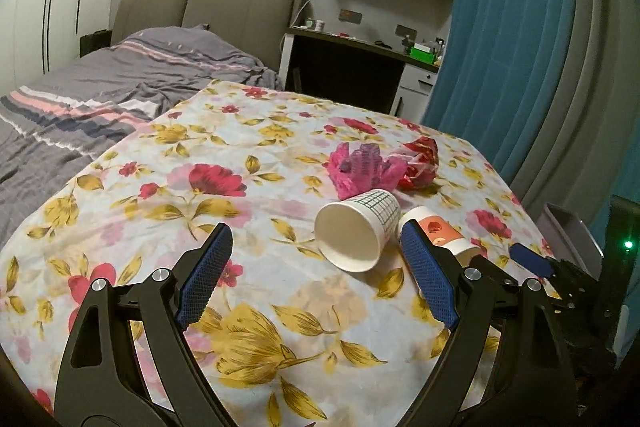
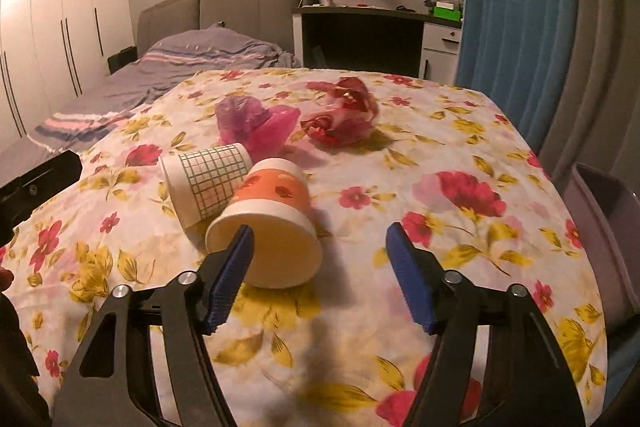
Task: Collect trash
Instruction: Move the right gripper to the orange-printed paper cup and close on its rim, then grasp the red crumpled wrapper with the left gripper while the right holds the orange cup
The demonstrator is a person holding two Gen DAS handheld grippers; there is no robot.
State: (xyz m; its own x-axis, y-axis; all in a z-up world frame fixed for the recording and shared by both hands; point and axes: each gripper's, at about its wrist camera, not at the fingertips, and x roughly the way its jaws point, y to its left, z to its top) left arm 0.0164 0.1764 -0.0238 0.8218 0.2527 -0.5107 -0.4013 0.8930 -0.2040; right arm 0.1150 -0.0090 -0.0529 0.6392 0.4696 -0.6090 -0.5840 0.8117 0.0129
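Observation:
Two paper cups lie on their sides on the floral tablecloth point(image 1: 168, 187), mouths toward me. The white grid-pattern cup point(image 1: 356, 231) lies just beyond my left gripper point(image 1: 316, 230), which is open, its pads clear of the cup. The orange cup point(image 2: 276, 227) lies in front of my right gripper point(image 2: 320, 229), also open; its left finger point(image 2: 236, 267) overlaps the cup's rim in the right wrist view and the right finger stands well clear. Behind the cups lie a crumpled pink plastic bag point(image 2: 256, 123) and a red wrapper point(image 2: 344, 115).
A grey bin point(image 2: 600, 227) stands off the table's right edge, in front of a blue curtain point(image 2: 500, 7). A bed point(image 1: 100, 87) lies to the left and a desk point(image 1: 352, 67) behind the table.

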